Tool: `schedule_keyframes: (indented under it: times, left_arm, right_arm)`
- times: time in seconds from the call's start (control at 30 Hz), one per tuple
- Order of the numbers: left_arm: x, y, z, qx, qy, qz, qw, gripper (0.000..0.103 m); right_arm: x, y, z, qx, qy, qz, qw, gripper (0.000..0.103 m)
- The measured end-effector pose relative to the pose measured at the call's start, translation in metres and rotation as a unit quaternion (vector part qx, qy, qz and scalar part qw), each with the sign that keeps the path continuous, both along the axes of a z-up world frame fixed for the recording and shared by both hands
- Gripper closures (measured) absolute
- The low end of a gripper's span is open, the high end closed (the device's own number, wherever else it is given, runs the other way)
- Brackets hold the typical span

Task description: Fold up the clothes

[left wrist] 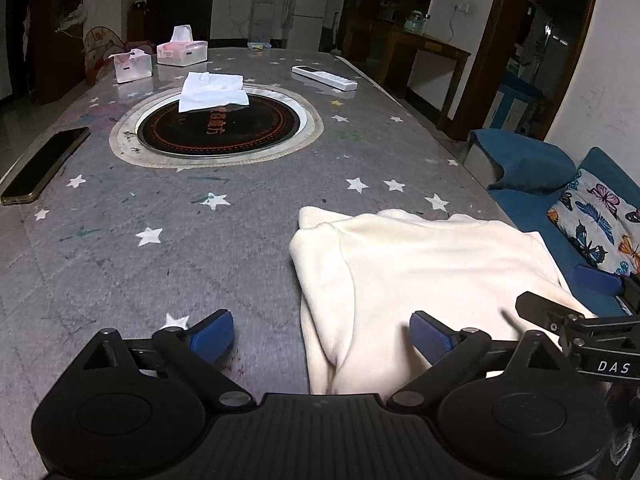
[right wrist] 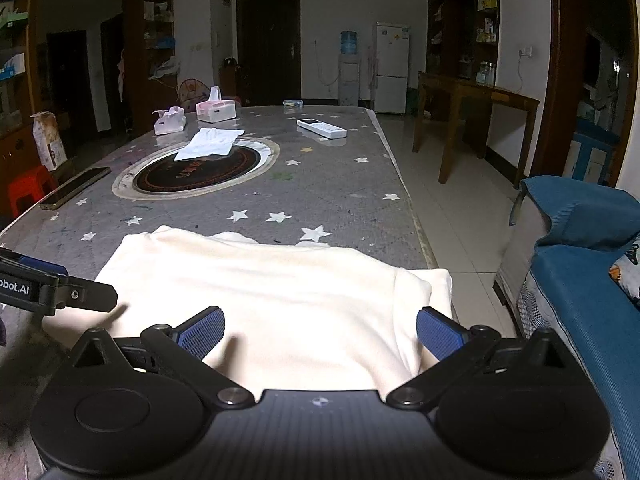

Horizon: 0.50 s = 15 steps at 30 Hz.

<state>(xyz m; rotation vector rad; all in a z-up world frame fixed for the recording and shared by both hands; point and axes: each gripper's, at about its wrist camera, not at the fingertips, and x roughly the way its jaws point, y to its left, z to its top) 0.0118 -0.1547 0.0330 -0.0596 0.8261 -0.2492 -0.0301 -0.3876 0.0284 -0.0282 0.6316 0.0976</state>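
A cream fleece garment [left wrist: 424,272] lies folded on the near right part of the grey star-patterned table [left wrist: 200,248]; it also shows in the right wrist view [right wrist: 280,292]. My left gripper [left wrist: 322,338] is open, hovering over the garment's near left edge, holding nothing. My right gripper [right wrist: 320,334] is open above the garment's near right part, empty. Each gripper shows at the edge of the other's view: the right one [left wrist: 576,312] and the left one [right wrist: 48,284].
An inset round hotplate [left wrist: 218,128] with a white cloth [left wrist: 212,90] on it sits mid-table. A phone [left wrist: 44,164] lies at the left edge, two tissue boxes [left wrist: 182,52] and a remote [left wrist: 324,77] at the far end. A blue sofa [right wrist: 580,280] stands right of the table.
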Motion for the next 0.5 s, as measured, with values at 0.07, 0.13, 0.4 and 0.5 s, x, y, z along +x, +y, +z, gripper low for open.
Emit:
schedule_keyframes:
  times: [0.07, 0.13, 0.4, 0.5]
  left_arm:
    - [-0.004, 0.000, 0.001, 0.001, -0.003, 0.000, 1.0000, 0.003]
    - [-0.009, 0.001, 0.002, 0.001, -0.006, 0.000, 1.0000, 0.002]
    - [-0.025, 0.004, 0.006, 0.001, -0.012, 0.001, 0.9999, 0.000]
    - [-0.031, 0.005, 0.006, 0.002, -0.014, 0.001, 0.9999, 0.000]
  right_arm:
    - [-0.004, 0.002, 0.000, -0.003, -0.002, 0.000, 1.000, 0.000]
    - [-0.008, 0.003, 0.001, -0.006, -0.004, -0.002, 1.000, 0.000]
    - [-0.024, 0.007, 0.004, -0.002, -0.011, -0.007, 1.000, 0.000]
    - [-0.030, 0.010, 0.004, -0.003, -0.011, -0.007, 1.000, 0.000]
